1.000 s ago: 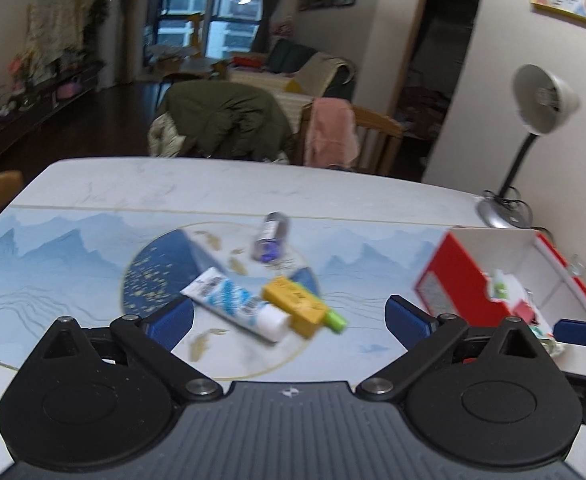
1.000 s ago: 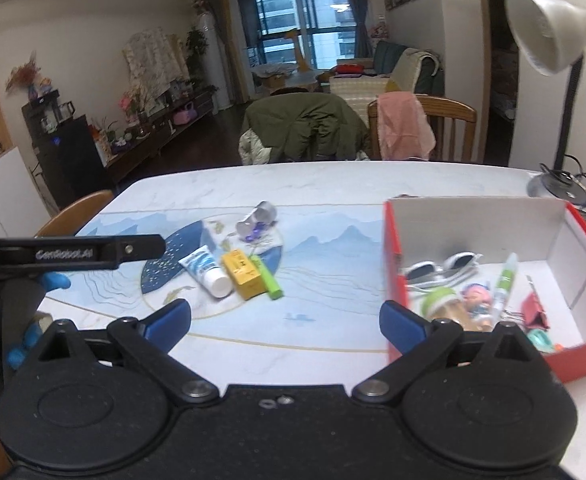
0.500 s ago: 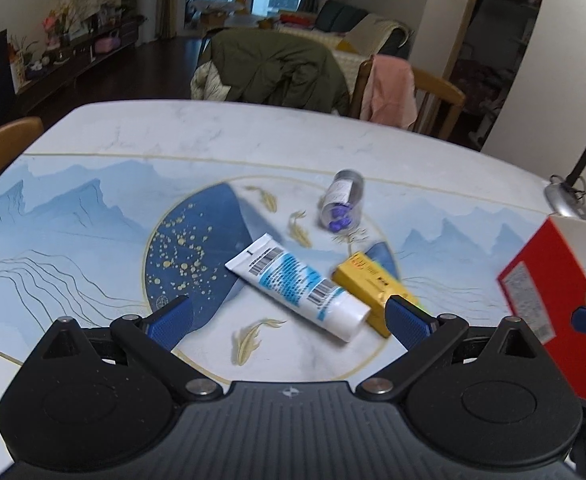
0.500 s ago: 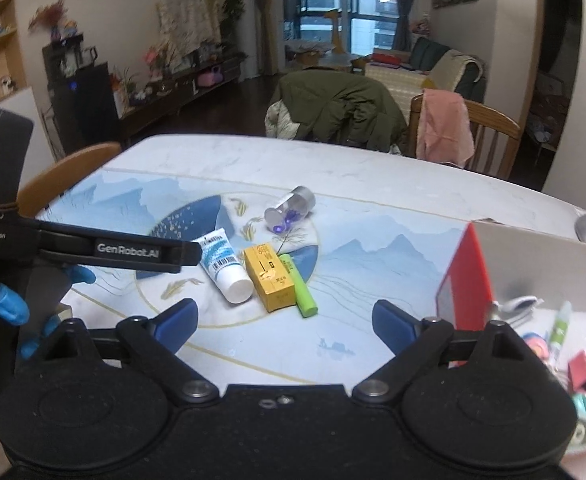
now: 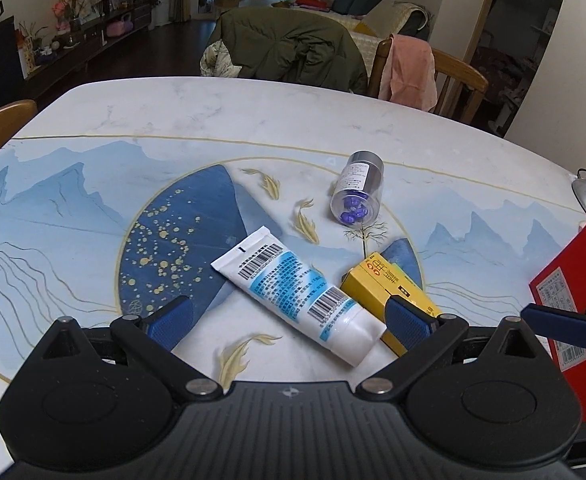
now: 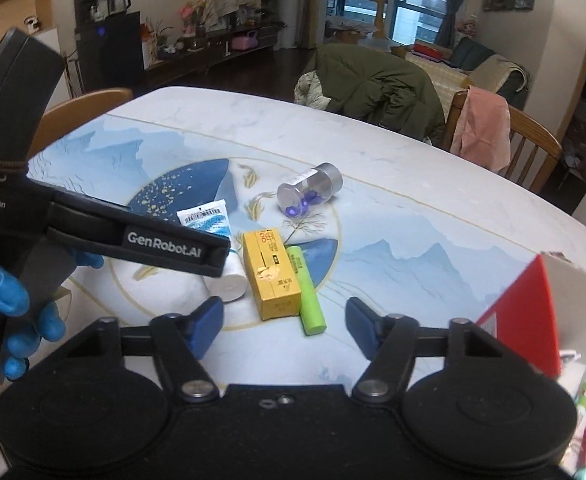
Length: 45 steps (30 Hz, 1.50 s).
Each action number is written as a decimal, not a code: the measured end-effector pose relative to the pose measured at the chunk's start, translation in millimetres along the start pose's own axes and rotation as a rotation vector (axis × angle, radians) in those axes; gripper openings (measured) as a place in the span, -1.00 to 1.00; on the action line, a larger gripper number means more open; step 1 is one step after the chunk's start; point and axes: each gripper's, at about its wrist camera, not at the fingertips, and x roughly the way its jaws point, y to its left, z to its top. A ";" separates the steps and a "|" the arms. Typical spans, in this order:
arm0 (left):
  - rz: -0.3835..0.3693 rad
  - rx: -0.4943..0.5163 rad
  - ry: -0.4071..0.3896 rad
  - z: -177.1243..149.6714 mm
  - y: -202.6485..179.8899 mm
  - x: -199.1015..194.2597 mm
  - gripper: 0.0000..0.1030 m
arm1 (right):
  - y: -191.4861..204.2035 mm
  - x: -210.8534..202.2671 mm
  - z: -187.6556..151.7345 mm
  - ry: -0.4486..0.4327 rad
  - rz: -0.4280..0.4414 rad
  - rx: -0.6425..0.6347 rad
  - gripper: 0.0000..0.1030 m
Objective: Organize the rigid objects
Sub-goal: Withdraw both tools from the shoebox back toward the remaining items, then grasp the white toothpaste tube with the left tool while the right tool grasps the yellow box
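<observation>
A white and blue tube (image 5: 297, 294) lies on the patterned table, its cap end between the wide-apart fingers of my left gripper (image 5: 289, 322), which is open and just above it. Beside the tube lies a yellow box (image 5: 391, 286) (image 6: 271, 274), with a green stick (image 6: 307, 290) along its right side. A clear bottle with purple capsules (image 5: 357, 194) (image 6: 309, 194) lies farther back. My right gripper (image 6: 283, 326) hovers in front of the box and stick; its jaws are closing with nothing pressed between them. The tube (image 6: 217, 248) is partly hidden by the left gripper's arm.
A red box with white inner walls (image 6: 521, 304) (image 5: 569, 292) stands at the right and holds small items. A person's blue-gloved hand (image 6: 17, 304) holds the left gripper. Chairs with a green coat (image 5: 289, 48) and pink cloth (image 5: 411, 68) stand behind the table.
Both grippers have come forward and down toward the group of objects. The right gripper's jaws have narrowed. The left gripper's fingers now frame the tube's cap end.
</observation>
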 end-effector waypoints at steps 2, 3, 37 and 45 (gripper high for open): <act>0.006 -0.009 0.005 1.1 -0.9 4.3 0.99 | -0.3 4.3 1.2 0.003 0.007 -0.006 0.15; 0.008 -0.013 0.009 1.3 -1.2 6.5 0.99 | -0.5 6.9 2.2 0.005 0.010 -0.011 0.13; -0.004 0.079 -0.005 -2.0 11.5 35.3 0.14 | -2.2 68.8 10.9 0.060 0.068 -0.031 -0.33; -0.056 0.052 0.004 -0.4 15.1 32.9 -0.28 | -5.6 68.0 7.8 0.074 0.065 0.055 -0.45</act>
